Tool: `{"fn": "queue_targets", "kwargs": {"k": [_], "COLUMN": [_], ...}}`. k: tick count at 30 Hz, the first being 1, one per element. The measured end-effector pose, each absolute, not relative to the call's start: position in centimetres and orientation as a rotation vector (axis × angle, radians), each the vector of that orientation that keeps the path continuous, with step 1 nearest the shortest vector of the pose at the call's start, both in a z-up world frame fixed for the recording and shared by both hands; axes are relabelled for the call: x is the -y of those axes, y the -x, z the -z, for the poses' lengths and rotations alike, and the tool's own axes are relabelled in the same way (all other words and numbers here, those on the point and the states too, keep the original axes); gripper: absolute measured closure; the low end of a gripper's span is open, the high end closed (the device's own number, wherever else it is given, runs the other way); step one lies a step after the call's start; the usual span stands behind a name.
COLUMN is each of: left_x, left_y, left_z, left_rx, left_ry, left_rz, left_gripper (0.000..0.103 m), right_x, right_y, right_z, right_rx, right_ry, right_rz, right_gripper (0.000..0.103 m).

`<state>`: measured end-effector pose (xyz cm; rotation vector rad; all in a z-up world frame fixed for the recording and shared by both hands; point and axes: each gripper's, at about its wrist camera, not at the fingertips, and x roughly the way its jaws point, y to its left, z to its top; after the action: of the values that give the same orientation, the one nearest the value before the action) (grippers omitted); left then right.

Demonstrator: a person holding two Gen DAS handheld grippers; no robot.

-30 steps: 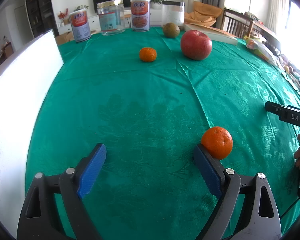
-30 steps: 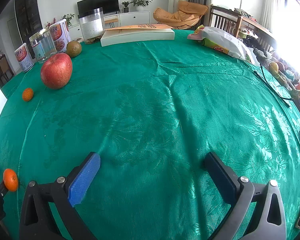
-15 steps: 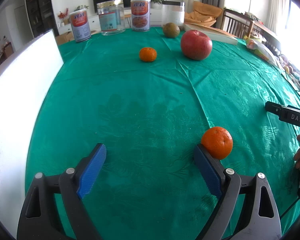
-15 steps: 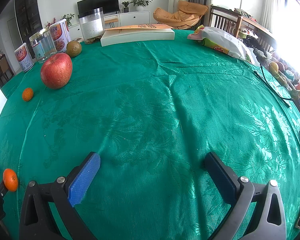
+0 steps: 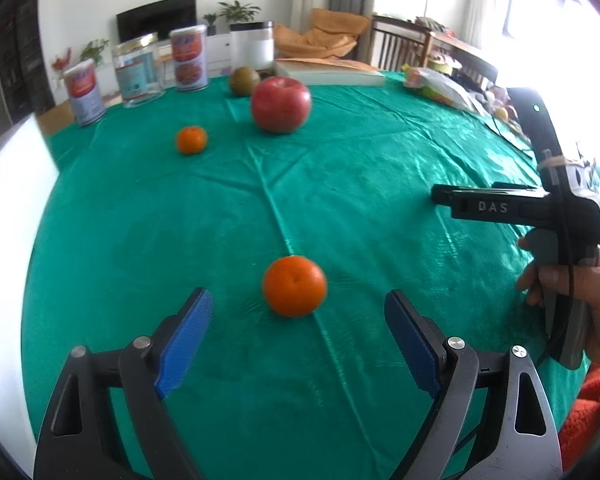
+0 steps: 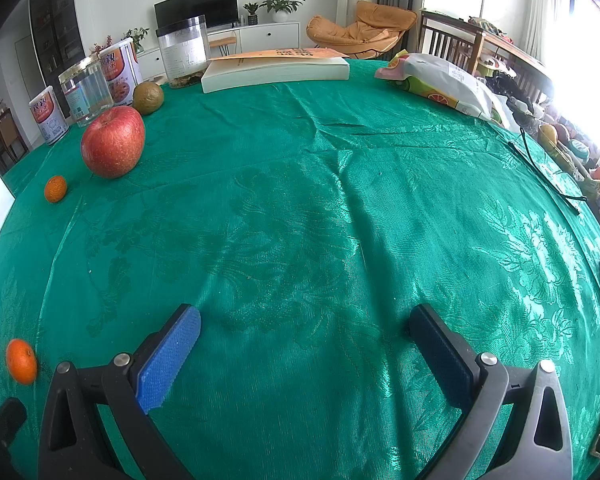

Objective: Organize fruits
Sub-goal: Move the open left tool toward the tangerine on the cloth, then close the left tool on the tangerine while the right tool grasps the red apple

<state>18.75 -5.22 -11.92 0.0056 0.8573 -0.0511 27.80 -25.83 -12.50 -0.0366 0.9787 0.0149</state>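
near mandarin (image 5: 294, 286) before apple (image 5: 281, 105), tins (image 5: 189, 59) behind

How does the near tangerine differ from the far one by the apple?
The near tangerine lies just ahead of the open left gripper, lined up with the gap between its fingers; the far tangerine sits out of reach near the apple. The near one looks bigger, likely only closeness. Both are orange, round, resting untouched on the green cloth.

Black tool (image 5: 298, 330) frames, blue ribbed pads (image 5: 186, 338), silver screws.
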Motion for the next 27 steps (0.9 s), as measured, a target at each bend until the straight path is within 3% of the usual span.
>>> {"fn": "queue_targets", "kwargs": {"k": [9,10,12,13,19,27], "left_x": [5.8,5.6,5.2,5.0,3.0,-1.4], "left_y": [-19.7,-19.8,-20.3,-20.6,-20.0,-17.6], "left_z": [12.9,12.7,13.0,13.2,12.8,10.8], "left_rx": [-0.867,-0.857,-0.878,-0.892,-0.894,-0.886], "left_ry": [-0.011,-0.003,0.026,0.044,0.140,0.257], "left_rz": [-0.015,-0.023,-0.034,-0.034,-0.052,-0.088], "left_gripper": [0.021,0.026,0.067,0.069,0.072,0.072], "right_x": [25.8,25.8,25.8,25.8,26.3,23.5], "right_y": [-27.8,-27.8,-27.8,-27.8,-27.6,-30.4], "right_z": [12.5,12.5,12.5,12.5,12.4,10.7], "right_rx": [-0.979,-0.979,-0.979,-0.979,-0.973,-0.968], "right_ry": [0.037,0.037,0.037,0.036,0.050,-0.243], "right_rz": [-0.015,-0.015,-0.015,-0.015,-0.095,-0.397], "right_gripper": [0.000,0.000,0.000,0.000,0.000,0.000]}}
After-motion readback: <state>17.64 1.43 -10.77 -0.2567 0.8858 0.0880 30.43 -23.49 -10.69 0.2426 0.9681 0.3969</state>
